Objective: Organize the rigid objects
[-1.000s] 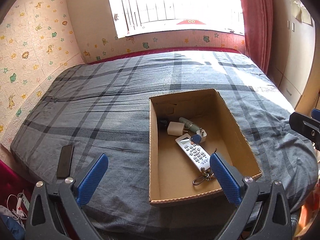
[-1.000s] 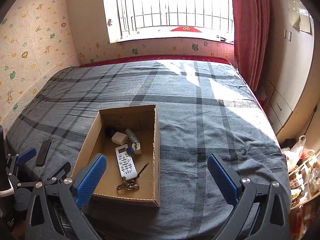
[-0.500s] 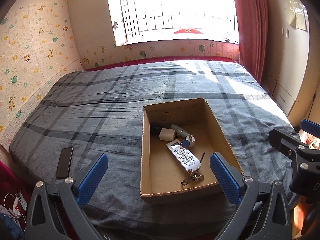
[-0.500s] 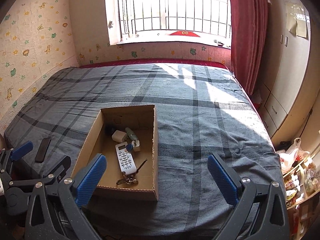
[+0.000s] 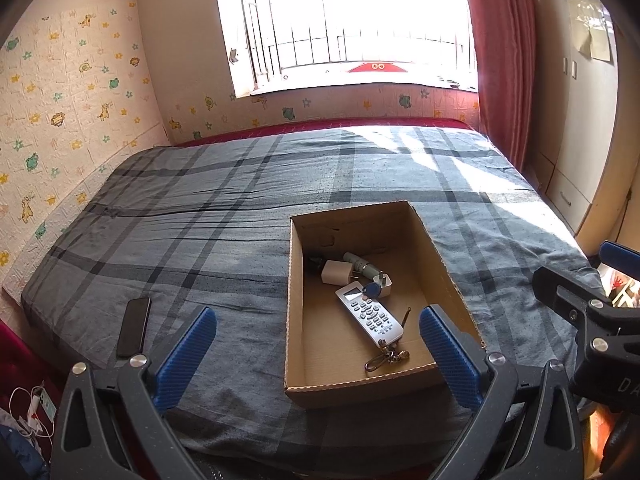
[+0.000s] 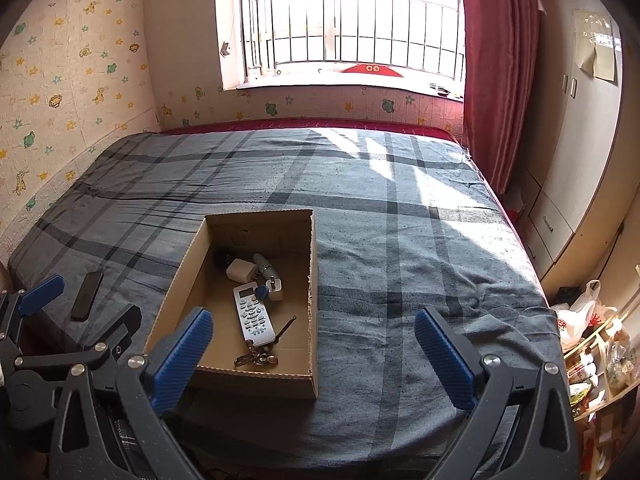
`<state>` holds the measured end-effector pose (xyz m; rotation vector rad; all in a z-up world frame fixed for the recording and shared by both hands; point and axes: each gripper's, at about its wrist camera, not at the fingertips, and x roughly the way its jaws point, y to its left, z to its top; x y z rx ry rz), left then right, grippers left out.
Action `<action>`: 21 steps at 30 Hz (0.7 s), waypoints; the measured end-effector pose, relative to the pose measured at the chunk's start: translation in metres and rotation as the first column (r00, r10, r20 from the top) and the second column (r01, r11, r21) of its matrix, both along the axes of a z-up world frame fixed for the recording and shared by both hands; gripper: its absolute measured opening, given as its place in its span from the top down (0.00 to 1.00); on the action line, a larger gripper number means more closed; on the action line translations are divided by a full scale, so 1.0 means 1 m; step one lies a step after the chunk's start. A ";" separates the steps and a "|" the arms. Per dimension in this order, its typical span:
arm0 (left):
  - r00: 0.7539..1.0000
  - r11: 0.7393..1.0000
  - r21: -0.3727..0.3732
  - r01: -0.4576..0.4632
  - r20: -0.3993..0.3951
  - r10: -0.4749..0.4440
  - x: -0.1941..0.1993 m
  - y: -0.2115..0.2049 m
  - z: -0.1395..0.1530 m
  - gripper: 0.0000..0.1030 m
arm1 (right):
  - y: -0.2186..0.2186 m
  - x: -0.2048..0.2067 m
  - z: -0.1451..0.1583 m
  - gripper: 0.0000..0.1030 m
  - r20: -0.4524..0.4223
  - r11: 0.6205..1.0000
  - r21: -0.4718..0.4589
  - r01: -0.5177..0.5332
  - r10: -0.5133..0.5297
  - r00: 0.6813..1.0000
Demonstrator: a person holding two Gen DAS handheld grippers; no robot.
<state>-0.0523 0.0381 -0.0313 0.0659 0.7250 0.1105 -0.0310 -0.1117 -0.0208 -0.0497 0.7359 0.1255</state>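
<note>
Two tongs hang empty above the near edge of the bed [image 6: 400,240]: the left tongs [image 5: 318,354] and the right tongs [image 6: 314,354] both have their jaws spread wide. One dark phone [image 5: 134,326] lies alone on the blanket, at 9 o'clock from the cardboard box [image 5: 296,300]. Inside the box are a white remote [image 5: 370,314], keys [image 5: 386,358] and chargers [image 5: 334,272]. I think the thin, flat phone could slip from the pads, because the soft blanket gives way under it.
</note>
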 end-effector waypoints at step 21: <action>1.000 1.000 -0.003 0.008 -0.022 -0.009 0.002 -0.002 -0.003 0.00 | -0.002 0.000 -0.002 0.00 -0.002 1.000 -0.008 0.004 -0.004 1.000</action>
